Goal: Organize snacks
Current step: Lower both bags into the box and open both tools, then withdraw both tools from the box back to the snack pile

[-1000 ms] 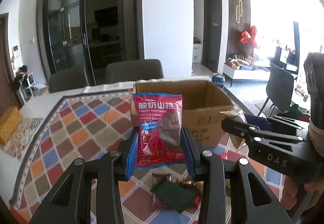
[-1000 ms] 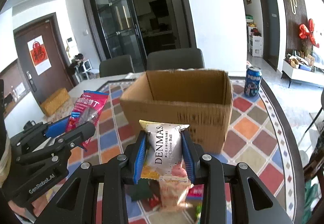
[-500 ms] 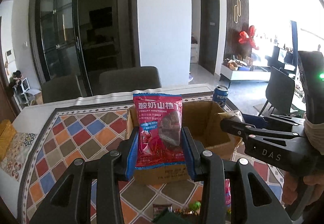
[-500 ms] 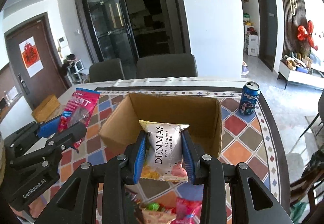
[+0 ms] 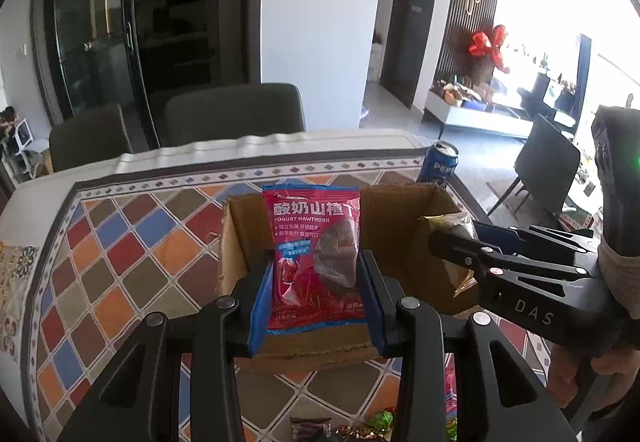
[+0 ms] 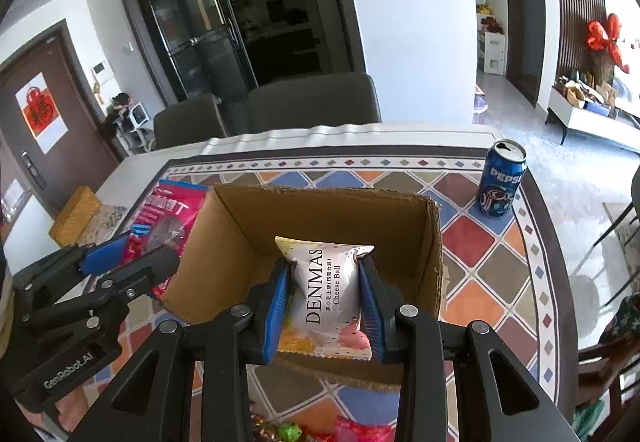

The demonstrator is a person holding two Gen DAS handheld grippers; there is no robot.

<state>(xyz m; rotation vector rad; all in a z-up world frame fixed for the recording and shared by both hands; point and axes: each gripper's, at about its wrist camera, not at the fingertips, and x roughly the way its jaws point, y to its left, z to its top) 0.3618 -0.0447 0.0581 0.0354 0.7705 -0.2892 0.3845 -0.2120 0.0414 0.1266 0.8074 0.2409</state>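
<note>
My left gripper (image 5: 316, 298) is shut on a red Yogurt Hawthorn packet (image 5: 316, 242), held upright over the near left part of the open cardboard box (image 5: 404, 214). My right gripper (image 6: 324, 298) is shut on a white Denmas Cheese Ball packet (image 6: 332, 290), held over the near edge of the same box (image 6: 320, 214). In the right wrist view the left gripper (image 6: 128, 254) and its red packet (image 6: 168, 210) hang at the box's left wall. The right gripper (image 5: 452, 238) shows at the box's right side in the left wrist view.
A blue Pepsi can (image 6: 500, 178) stands right of the box on the chequered tablecloth (image 6: 472, 238). Loose wrapped snacks (image 6: 320, 430) lie at the near edge. Two grey chairs (image 6: 312, 102) stand behind the table. A yellow box (image 6: 74, 210) sits far left.
Both grippers have moved forward with their packets, from short of the box to above it. The box now appears lower and its inside shows. The loose snacks have slipped toward the bottom edge.
</note>
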